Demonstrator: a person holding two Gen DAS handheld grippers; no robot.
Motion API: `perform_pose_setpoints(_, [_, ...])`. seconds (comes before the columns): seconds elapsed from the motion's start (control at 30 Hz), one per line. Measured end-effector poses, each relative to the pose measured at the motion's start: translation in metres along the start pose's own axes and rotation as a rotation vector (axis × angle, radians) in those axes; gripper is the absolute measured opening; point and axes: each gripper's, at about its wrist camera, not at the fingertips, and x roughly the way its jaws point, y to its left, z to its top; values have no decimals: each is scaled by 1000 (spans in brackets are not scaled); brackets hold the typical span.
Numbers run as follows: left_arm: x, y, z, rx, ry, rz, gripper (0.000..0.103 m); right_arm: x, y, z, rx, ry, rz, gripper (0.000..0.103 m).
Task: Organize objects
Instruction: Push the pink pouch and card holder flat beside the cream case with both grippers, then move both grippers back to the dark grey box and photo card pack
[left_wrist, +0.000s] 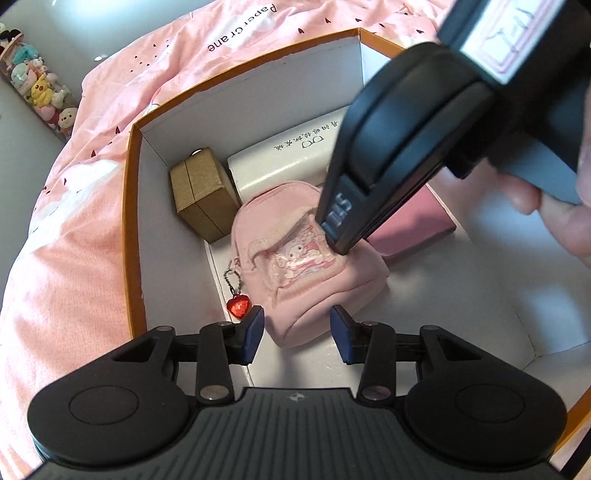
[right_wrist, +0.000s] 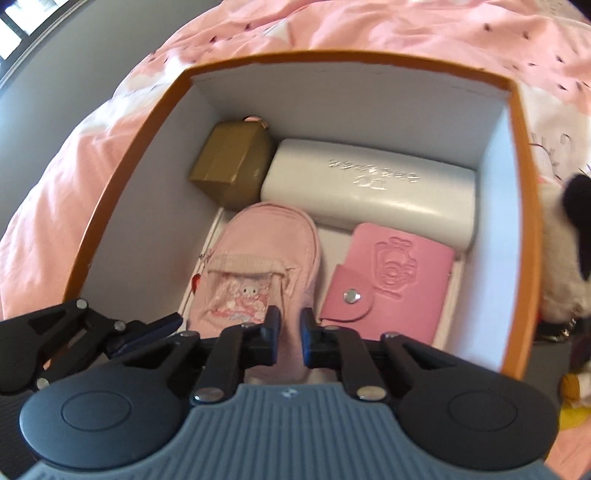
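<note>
Box (right_wrist: 517, 155): orange-rimmed, white inside, sitting on the pink bed cover (left_wrist: 74, 229).
Mini backpack (right_wrist: 258, 258): flat in the box, near the left wall.
Left tool (left_wrist: 297, 334): jaws apart, straddling the backpack's near end, pads not pressing.
Right tool (right_wrist: 290, 334): clamped on the backpack's fabric.
Neighbours: gold carton (right_wrist: 232, 162) and white case (right_wrist: 369, 192) behind the backpack, pink wallet (right_wrist: 388, 280) to its right.
Free room: bare floor at the box's near right corner.

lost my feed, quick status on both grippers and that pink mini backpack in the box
Left gripper open, straddling backpack base. Right gripper shut on pink mini backpack fabric, inside orange box. Glasses case, pink card holder close alongside.
</note>
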Motion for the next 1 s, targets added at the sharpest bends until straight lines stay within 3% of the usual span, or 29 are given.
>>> perform_pose_setpoints(0.13, [5, -1, 3, -4, 21, 28, 45, -4, 2, -5, 7, -15, -26, 10])
perform_pose_setpoints(0.27, [10, 5, 7, -38, 47, 10, 38, 2, -1, -4, 35, -19, -21, 10])
perform_pose_setpoints(0.4, [12, 3, 10, -54, 62, 26, 37, 7, -5, 2, 85, -5, -7, 10])
perform_pose_setpoints(0.53, [14, -2, 8, -48, 69, 32, 37, 10, 0, 1, 53, 9, -27, 10])
perform_pose_setpoints(0.67, [12, -1, 4, -49, 62, 19, 37, 3, 4, -1, 5, -3, -30, 19])
perform_pose_setpoints(0.77, [11, -1, 6, -52, 57, 3, 40, -10, 4, -4, -15, -32, -21, 33])
perform_pose_setpoints(0.9, [0, 0, 3, -73, 27, -41, 55, -38, 3, -8, -39, -106, -15, 33])
perform_pose_setpoints(1.0, [-12, 2, 0, -94, 2, -56, 58, -65, 1, -15, -46, -184, -30, 33])
